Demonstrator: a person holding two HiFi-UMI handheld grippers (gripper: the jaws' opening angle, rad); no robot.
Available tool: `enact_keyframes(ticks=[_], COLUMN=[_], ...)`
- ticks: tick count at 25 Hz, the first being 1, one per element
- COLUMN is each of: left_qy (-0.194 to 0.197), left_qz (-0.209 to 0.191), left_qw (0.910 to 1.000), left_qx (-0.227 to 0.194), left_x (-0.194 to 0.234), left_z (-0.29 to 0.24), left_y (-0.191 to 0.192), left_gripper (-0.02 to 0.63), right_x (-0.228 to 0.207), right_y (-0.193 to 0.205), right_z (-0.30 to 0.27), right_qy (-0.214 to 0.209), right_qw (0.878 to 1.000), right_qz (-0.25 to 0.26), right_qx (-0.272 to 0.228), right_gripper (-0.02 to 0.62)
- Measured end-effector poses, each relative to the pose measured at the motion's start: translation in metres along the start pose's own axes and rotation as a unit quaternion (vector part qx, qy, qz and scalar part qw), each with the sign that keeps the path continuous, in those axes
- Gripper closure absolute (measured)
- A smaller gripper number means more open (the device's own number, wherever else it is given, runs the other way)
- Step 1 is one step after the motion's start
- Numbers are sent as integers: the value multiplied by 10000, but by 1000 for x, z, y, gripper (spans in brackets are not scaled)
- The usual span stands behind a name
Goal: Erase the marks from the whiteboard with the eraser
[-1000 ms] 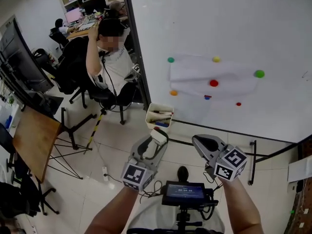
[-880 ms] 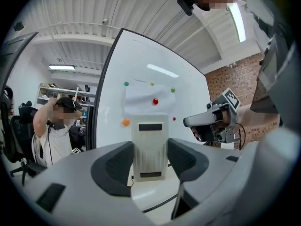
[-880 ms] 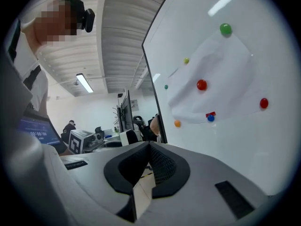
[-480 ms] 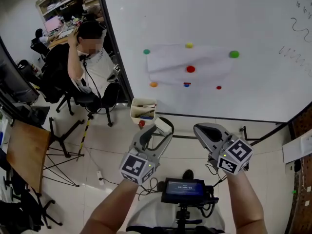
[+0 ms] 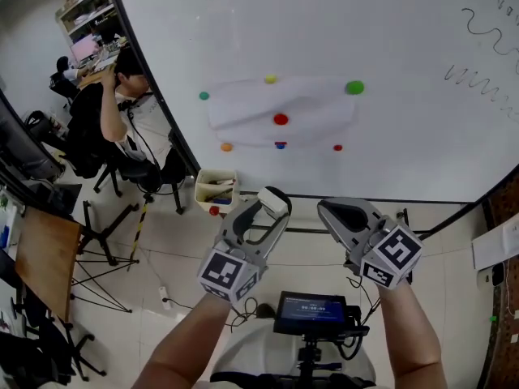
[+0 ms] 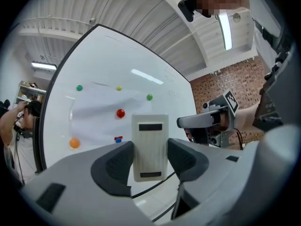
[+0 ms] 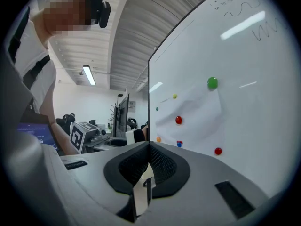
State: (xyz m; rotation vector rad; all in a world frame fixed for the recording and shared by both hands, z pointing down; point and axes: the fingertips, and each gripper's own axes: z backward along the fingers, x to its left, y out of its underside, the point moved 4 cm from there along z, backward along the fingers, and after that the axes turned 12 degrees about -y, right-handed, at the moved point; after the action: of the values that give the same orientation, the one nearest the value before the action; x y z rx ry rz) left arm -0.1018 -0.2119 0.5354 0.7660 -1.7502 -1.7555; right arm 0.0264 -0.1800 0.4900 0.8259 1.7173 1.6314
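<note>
While facing the whiteboard (image 5: pixel 324 39), clamping the white eraser (image 6: pixel 150 145) by its long sides in the left gripper (image 6: pixel 149 155) jaws, likely leaving its face free for wiping; holding the right gripper (image 7: pixel 148 155) jaws clenched on nothing, well apart from the black scribbles (image 5: pixel 478 23) at upper right.

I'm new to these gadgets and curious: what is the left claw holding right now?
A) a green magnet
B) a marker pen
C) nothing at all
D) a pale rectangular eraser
D: in the left gripper view, the left claw has its two jaws pressed against the sides of the pale, rectangular eraser.
</note>
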Motion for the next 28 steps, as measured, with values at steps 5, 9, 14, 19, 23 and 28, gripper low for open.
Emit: enact_keyframes(ticks=[5, 9, 14, 19, 23, 28], left_qy=[227, 364, 267, 52, -137, -385], left_qz=[-182, -783, -1297, -1856, -2258, -2668], left_qw=[9991, 9936, 9870, 9745, 9612, 9463], left_qx=[-307, -732, -906, -1258, -1581, -1782], left_x=[-57, -101, -166, -198, -206, -199], left_z=[-46, -73, -132, -155, -161, -167], left_y=[-30, -78, -138, -204, -257, -322], left_gripper=[348, 348, 348, 347, 348, 348], right_x=[-32, -60, -112, -121, -128, -126], right_y=[-29, -61, -130, -200, -247, -306], right_z=[55, 106, 200, 250, 260, 248], right_qy=[-23, 59, 86, -75, 48, -38], right_qw=[9991, 9986, 9943, 9822, 9667, 9460], right_qz=[416, 524, 891, 1690, 2412, 3035], right_qx=[22, -28, -579, -811, -859, -1141], right_gripper=[580, 580, 580, 580, 580, 580])
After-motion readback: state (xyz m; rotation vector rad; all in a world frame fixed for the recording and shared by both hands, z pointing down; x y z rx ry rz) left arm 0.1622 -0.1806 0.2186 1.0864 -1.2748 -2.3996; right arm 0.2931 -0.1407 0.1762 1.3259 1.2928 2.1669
